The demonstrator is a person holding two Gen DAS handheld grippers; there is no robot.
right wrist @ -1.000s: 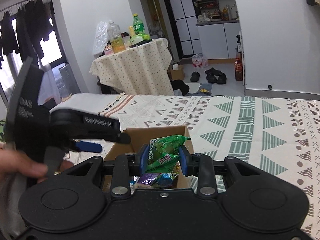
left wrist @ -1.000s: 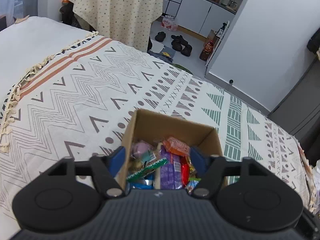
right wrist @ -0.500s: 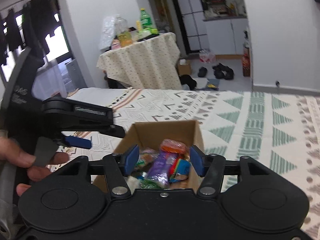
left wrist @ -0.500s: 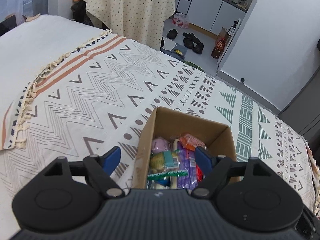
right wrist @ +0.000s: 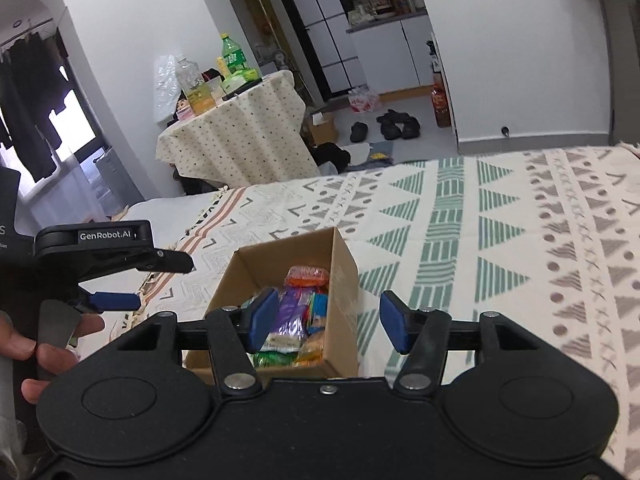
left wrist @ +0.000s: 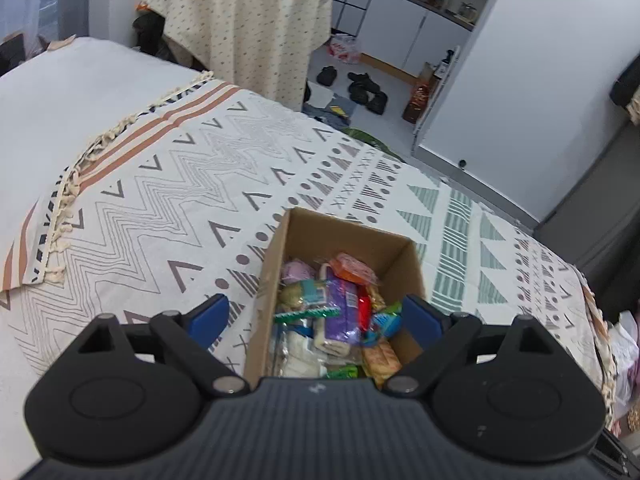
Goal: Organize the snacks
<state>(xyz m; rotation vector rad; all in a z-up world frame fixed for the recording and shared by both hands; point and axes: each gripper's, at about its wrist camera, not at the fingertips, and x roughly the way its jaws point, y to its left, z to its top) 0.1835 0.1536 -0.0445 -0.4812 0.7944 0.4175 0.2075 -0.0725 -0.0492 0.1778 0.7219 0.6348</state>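
On the left, the left gripper (left wrist: 316,316) hangs above the near end of the box (left wrist: 276,280) with its blue pads spread wide, one outside the left wall and the other over the right side of the opening, and nothing is held between them; in the right wrist view the same gripper shows at the left edge, with a hand (right wrist: 44,340) on its trigger. The open cardboard box sits on the bed (left wrist: 160,200), on a patterned blanket, and it holds all the snacks (left wrist: 336,312) that can be seen: a purple packet down the middle, an orange one at the far end, a pink one beside it, green and yellow wrappers nearer the cameras, lying loosely on top of one another. Further right, the right gripper (right wrist: 328,322) is also wide open and empty, its left pad over the box opening and its right pad outside the right wall, above the blanket. No loose snack shows anywhere on the blanket in either view, so the gathering looks largely or wholly done, with both grippers free. What may be left, as a guess, is tidying the jumble inside the box or fetching snacks that lie out of view; a pile at the far right edge of the left wrist view is too blurred to identify.
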